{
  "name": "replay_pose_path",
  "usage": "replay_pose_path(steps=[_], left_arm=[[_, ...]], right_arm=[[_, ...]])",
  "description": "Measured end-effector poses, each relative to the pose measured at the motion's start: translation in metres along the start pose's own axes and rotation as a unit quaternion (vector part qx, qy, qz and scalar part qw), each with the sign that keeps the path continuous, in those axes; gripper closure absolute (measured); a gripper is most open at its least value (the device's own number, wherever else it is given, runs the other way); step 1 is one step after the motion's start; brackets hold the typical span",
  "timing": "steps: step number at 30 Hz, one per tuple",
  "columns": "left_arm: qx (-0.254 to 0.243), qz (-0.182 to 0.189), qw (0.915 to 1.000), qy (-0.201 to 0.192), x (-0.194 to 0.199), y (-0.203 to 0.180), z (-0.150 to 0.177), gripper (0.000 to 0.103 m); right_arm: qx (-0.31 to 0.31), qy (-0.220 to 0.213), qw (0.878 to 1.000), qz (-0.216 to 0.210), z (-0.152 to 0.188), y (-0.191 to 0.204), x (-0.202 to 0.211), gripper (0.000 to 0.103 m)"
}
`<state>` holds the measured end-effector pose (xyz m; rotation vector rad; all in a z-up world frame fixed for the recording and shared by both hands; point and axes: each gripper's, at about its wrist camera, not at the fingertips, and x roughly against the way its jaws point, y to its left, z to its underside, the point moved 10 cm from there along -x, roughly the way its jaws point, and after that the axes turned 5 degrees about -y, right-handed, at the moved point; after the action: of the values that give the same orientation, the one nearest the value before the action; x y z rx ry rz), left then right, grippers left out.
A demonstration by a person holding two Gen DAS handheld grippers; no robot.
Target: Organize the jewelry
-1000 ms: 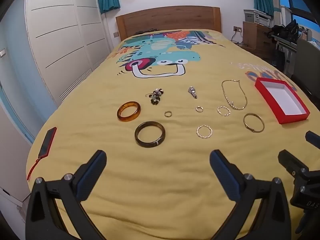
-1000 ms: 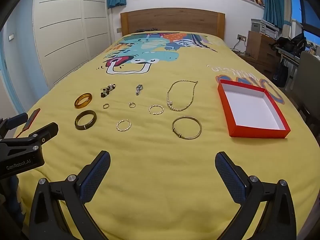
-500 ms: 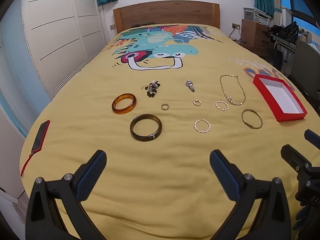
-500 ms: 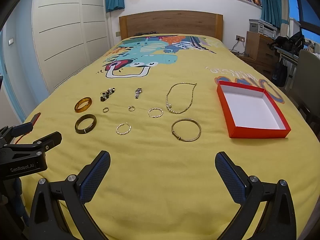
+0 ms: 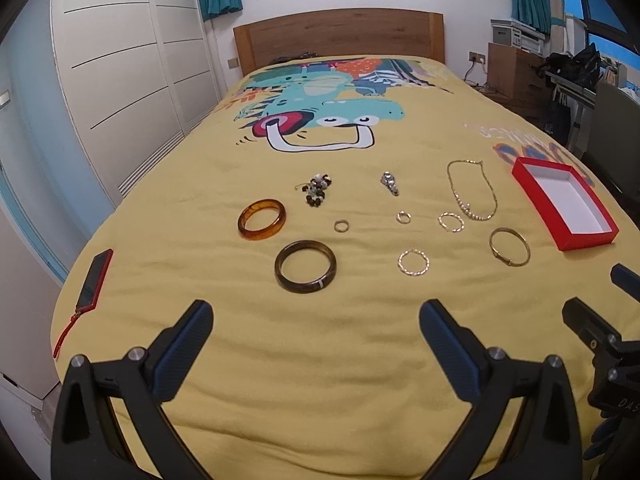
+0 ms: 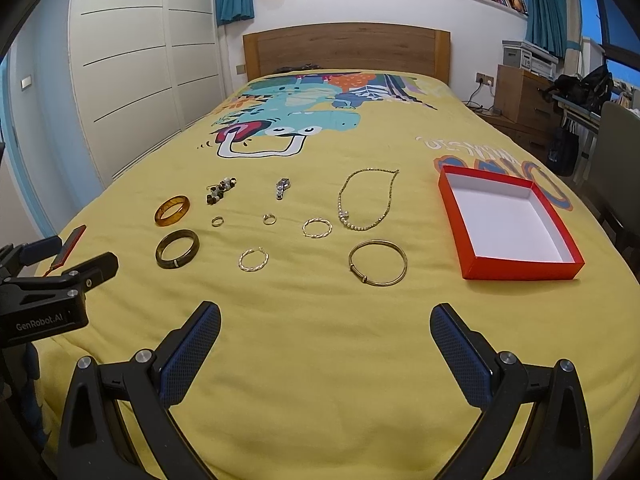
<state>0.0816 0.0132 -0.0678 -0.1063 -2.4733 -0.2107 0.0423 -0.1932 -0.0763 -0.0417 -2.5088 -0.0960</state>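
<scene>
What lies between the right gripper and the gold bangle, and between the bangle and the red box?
Nothing visible. Only bare bedspread separates the open right gripper from the gold bangle, and bare fabric runs from it to the red box.

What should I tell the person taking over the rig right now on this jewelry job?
Left gripper: open, holding nothing, hovering over the near bedspread.
Right gripper: open, holding nothing, same height.
Red box: on the right of the bed, nothing in it.
All the jewelry lies loose on the bedspread: amber bangle, dark bangle, bead cluster, two small rings, two twisted hoops, a small silver piece, necklace, gold bangle.
Done: nothing yet.
Left: presumably move every piece into the box; the gold bangle lies nearest it.
</scene>
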Motion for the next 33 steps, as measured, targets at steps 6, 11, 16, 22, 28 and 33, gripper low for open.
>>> replay_pose_path(steps=[6,11,16,22,28,33], left_arm=[[-0.006,0.002,1.0000,-0.003,0.001,-0.001,-0.003,0.000],[-0.003,0.003,1.0000,0.004,-0.002,-0.002,0.000,0.000],[-0.004,0.006,0.9999,0.008,-0.004,-0.002,0.001,0.000],[-0.011,-0.004,0.9999,0.004,-0.006,-0.004,0.001,0.000],[-0.013,-0.011,0.9998,0.004,-0.009,-0.005,0.002,0.000],[-0.021,-0.005,0.9997,0.010,-0.012,-0.009,0.006,0.000]], right_arm=[[-0.002,0.003,1.000,-0.001,0.000,-0.001,-0.001,0.001],[-0.001,0.005,1.000,0.001,0.001,-0.001,-0.003,0.001],[-0.004,0.008,1.000,-0.002,0.002,-0.003,-0.006,0.001],[-0.004,0.015,1.000,-0.007,0.006,-0.002,-0.009,0.001],[-0.008,0.026,1.000,-0.011,0.009,-0.002,-0.012,0.001],[-0.016,0.042,0.999,-0.015,0.016,-0.004,-0.017,0.001]])
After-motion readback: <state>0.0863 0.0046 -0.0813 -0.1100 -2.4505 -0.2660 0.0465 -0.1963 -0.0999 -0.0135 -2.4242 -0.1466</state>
